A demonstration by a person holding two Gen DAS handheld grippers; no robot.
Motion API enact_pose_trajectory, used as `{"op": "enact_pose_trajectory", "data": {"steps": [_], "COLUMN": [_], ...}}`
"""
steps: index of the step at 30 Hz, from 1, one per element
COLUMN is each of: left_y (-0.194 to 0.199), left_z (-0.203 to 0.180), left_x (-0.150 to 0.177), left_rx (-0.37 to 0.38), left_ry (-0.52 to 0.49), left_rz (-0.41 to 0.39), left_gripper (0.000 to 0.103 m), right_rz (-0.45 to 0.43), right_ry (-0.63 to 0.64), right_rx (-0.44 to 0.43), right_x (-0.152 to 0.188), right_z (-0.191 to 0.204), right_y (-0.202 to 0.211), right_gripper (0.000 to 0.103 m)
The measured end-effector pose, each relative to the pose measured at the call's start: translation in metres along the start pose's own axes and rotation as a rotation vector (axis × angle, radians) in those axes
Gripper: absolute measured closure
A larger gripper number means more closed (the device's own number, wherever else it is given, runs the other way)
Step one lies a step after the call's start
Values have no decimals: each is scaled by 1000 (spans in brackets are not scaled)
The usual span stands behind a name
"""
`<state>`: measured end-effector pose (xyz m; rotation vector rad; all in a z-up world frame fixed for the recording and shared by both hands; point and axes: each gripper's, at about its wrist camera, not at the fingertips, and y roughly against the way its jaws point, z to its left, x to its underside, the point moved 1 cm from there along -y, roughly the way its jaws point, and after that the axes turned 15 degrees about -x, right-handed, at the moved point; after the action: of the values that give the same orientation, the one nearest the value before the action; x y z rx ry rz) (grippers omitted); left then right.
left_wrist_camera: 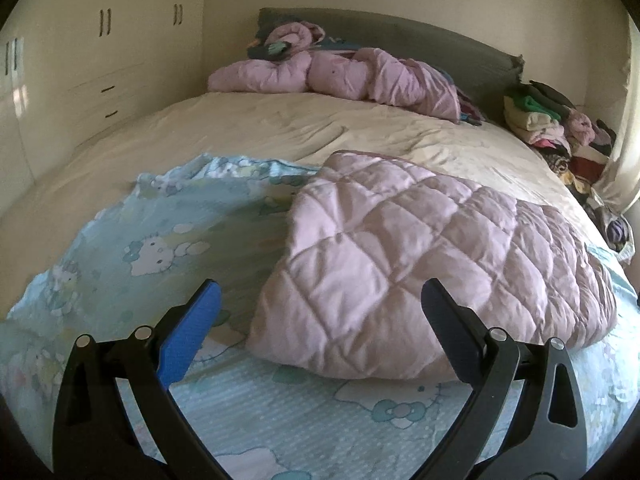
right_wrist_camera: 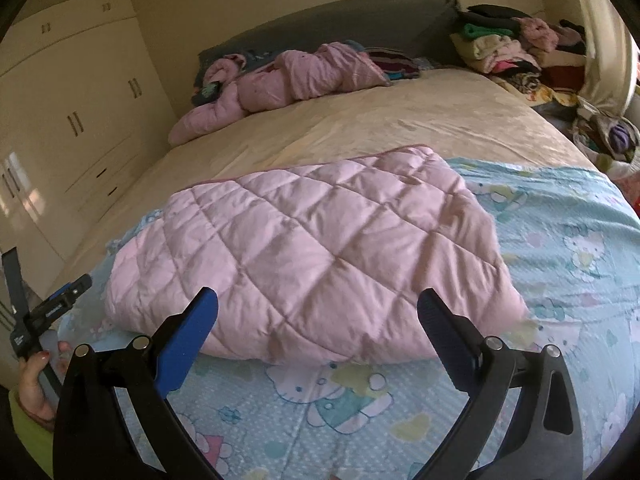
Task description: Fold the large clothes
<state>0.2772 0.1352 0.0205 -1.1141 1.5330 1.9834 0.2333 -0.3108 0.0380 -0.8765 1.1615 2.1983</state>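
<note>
A pink quilted garment (left_wrist_camera: 420, 264) lies folded into a thick pad on a light-blue cartoon-print sheet (left_wrist_camera: 160, 240) at the near end of the bed; it also shows in the right wrist view (right_wrist_camera: 312, 252). My left gripper (left_wrist_camera: 322, 296) is open and empty, just short of the pad's near left corner. My right gripper (right_wrist_camera: 318, 304) is open and empty, at the pad's near edge. The left gripper also shows at the far left of the right wrist view (right_wrist_camera: 56, 300), held in a hand.
A crumpled pink jacket (left_wrist_camera: 332, 72) lies by the grey headboard (left_wrist_camera: 400, 36). A pile of mixed clothes (left_wrist_camera: 552, 120) sits at the bed's far right. A cream bedspread (left_wrist_camera: 280, 128) covers the middle. Wardrobes (left_wrist_camera: 100, 60) stand on the left.
</note>
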Motion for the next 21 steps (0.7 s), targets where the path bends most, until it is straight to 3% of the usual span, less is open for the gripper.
{"op": "enact_pose_trajectory", "data": {"steps": [12,21], "left_y": [-22,-44], "left_z": [24,25], "left_x": [9,19], "left_rx": [-27,39], "left_ry": [60,107], "left_rz": [75,172], "left_gripper": [10,10], "right_rz": [1,5], "right_ry": [-93,-190], "right_rx": [65,106], "right_x": [23,40], "right_z": [-37,-67], "right_y": [7,3], "right_gripper": [4,4]}}
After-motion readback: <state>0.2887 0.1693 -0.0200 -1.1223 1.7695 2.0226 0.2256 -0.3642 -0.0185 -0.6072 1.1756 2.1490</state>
